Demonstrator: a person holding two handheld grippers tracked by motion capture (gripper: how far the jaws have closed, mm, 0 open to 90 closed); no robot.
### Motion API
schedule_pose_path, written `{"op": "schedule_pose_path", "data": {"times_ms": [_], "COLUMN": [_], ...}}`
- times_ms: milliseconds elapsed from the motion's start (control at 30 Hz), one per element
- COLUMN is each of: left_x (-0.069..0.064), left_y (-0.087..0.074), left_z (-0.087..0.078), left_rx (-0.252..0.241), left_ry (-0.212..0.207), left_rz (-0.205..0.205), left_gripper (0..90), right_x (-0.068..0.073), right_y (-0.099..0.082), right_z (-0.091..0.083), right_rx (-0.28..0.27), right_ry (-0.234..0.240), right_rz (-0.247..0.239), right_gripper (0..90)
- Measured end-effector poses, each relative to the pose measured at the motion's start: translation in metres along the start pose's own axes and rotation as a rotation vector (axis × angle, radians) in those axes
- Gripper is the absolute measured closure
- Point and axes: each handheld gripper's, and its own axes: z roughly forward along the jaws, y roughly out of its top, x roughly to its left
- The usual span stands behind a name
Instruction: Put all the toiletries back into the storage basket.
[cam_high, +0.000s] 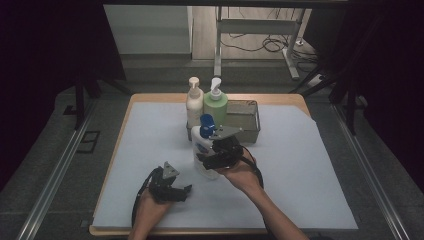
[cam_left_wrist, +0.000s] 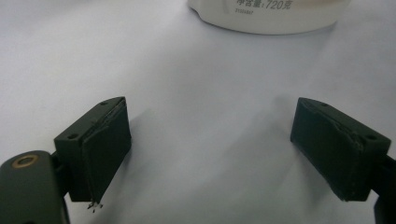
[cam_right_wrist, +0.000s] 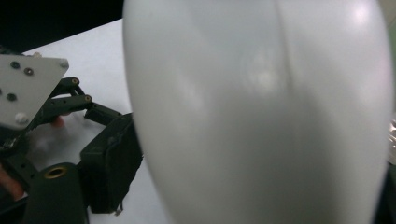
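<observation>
A white bottle (cam_high: 201, 146) with a blue pump cap (cam_high: 206, 121) stands upright mid-table on the white sheet. My right gripper (cam_high: 208, 162) reaches in from the right, its jaws on either side of the lower body. In the right gripper view the bottle (cam_right_wrist: 261, 112) looms between the jaws; one pad (cam_right_wrist: 112, 163) sits right beside its wall, and I cannot make out contact. My left gripper (cam_high: 184, 190) rests low on the sheet at front left, open, pointing toward the bottle. Its jaws (cam_left_wrist: 210, 154) stand wide with nothing between them, the bottle base (cam_left_wrist: 266, 14) just beyond.
Behind the white bottle a cream pump bottle (cam_high: 194, 102) and a green pump bottle (cam_high: 216, 102) stand at the left end of a metal tray (cam_high: 248, 125). The white sheet (cam_high: 300, 175) covers the wooden tabletop, with free room right and left.
</observation>
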Motion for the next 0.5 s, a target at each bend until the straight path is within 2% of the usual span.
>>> {"op": "schedule_pose_path", "data": {"times_ms": [200, 233, 333, 400, 500], "left_x": [0.0000, -0.0001, 0.0000, 0.0000, -0.0001], "left_y": [0.0000, 0.0000, 0.0000, 0.0000, 0.0000], "left_z": [0.0000, 0.0001, 0.0000, 0.0001, 0.0000], "left_rx": [0.000, -0.002, 0.000, 0.000, 0.000], "left_ry": [-0.001, 0.001, 0.000, 0.000, 0.001], "left_rz": [0.000, -0.003, -0.001, -0.001, -0.003], "left_gripper": [12.1, 12.1, 12.1, 12.1, 12.1], "right_x": [0.0006, 0.0011, 0.0026, -0.0001, -0.0002], "right_y": [0.0021, 0.0022, 0.0016, 0.0008, 0.0007], "right_z": [0.0045, 0.0059, 0.0073, 0.0063, 0.0051], "right_rx": [-0.016, -0.013, -0.013, -0.018, -0.018], "right_ry": [0.004, 0.017, 0.003, 0.019, 0.021], "right_rz": [0.006, 0.004, -0.005, 0.017, 0.021], "right_gripper": [30.3, 34.1, 37.7, 38.9, 39.6]}}
